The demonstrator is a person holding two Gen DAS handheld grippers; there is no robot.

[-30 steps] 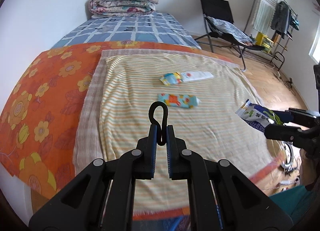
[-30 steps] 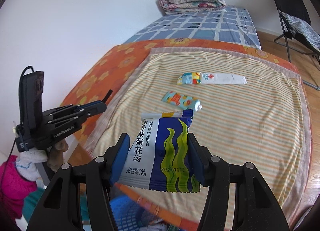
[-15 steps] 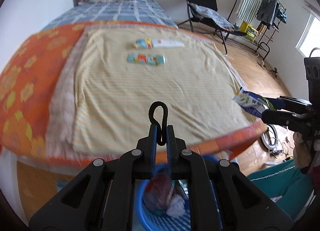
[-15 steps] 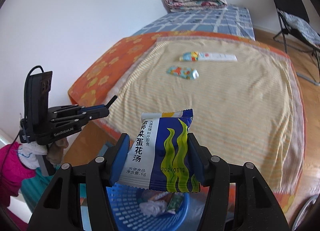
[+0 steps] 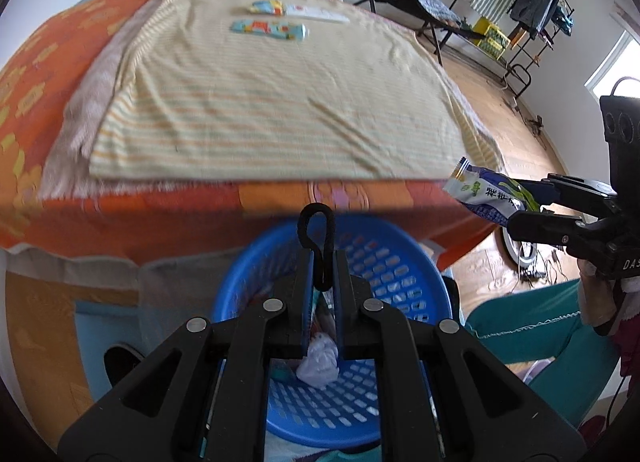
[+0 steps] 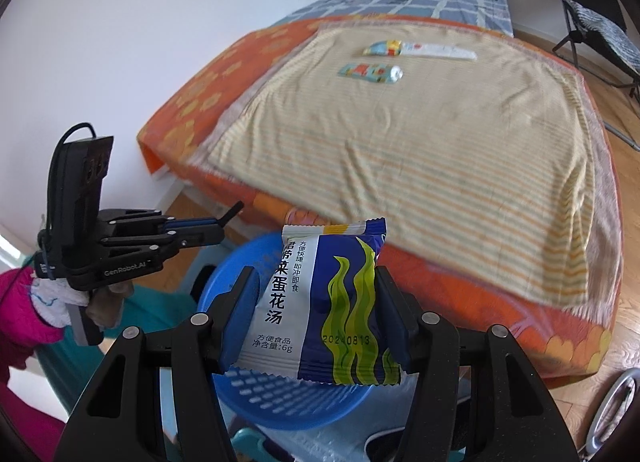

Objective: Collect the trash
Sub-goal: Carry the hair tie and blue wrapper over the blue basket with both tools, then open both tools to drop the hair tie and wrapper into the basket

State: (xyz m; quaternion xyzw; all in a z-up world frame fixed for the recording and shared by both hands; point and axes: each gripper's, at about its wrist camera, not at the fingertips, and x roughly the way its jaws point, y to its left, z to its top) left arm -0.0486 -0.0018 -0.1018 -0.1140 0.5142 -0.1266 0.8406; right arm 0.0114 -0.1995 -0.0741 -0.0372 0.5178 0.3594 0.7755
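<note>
We take the blue basket (image 6: 256, 390) as landmark. The right gripper (image 6: 312, 314) clamps a blue-and-white soup packet (image 6: 320, 302) upright, its long axis vertical, directly above the basket's mouth and on the near side of the bed edge (image 6: 440, 274). The left gripper (image 5: 320, 274), jaws closed on a thin black hair tie (image 5: 316, 230), likewise hangs over the basket. Two wrappers (image 6: 372, 70) lie on the striped sheet (image 6: 420, 150), well beyond the basket. We judge both held items ready to drop straight down.
</note>
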